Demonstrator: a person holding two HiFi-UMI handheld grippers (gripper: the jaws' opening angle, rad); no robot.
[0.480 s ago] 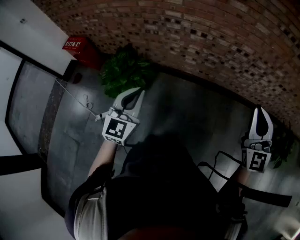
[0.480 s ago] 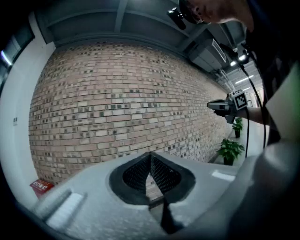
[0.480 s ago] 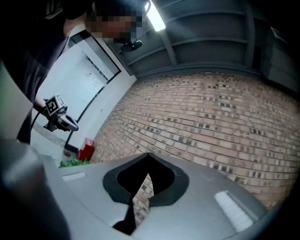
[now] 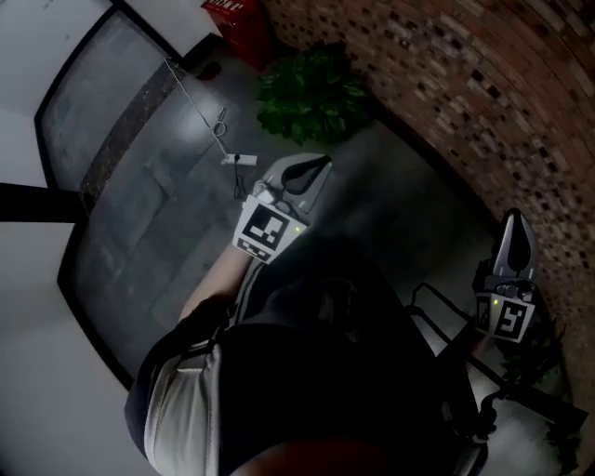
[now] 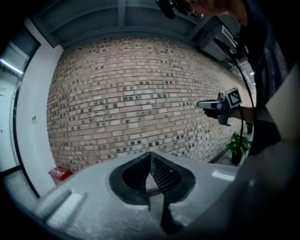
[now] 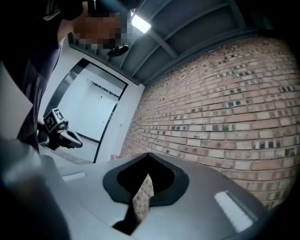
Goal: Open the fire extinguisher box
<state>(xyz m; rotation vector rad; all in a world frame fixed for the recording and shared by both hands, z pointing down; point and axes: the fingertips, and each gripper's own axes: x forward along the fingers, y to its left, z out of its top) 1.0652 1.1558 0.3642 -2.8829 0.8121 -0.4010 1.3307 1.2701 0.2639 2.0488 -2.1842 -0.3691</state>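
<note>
A: Claws first: left claw (image 4: 314, 169) and right claw (image 4: 517, 231) both pinched together, empty; box?
B: Far off; red box (image 4: 244, 28) sits on the floor beyond the plant (image 4: 311, 93); I'd walk close before parting a claw to open it.

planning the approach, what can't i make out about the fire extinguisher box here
- Head view: the fire extinguisher box is cut off by the top edge; no handle or latch shows.
- Left gripper view: the fire extinguisher box is too small and dim; its white print is unreadable.
</note>
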